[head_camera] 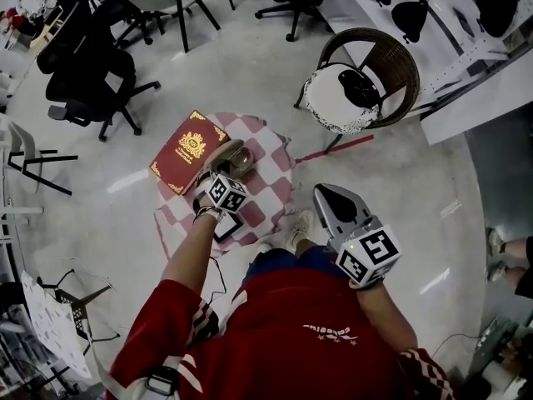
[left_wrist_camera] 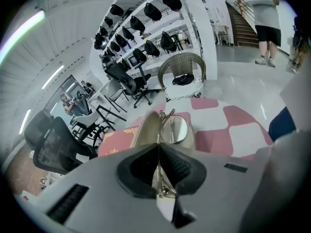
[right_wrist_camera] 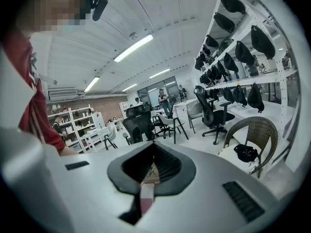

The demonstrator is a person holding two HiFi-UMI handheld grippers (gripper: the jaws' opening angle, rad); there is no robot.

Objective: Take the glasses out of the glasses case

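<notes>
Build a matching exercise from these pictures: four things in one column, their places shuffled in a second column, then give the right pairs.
1. thin gold-rimmed glasses
2. red book with gold ornament
3. small black item
4. right gripper

A. on the white cushion of the brown wicker chair
B. pinched between the fingers of the left gripper
C. flat on the pink-and-white checked tablecloth
D. held clear of the tablecloth, holding nothing

Pairs: 1-B, 2-C, 3-A, 4-D
</notes>
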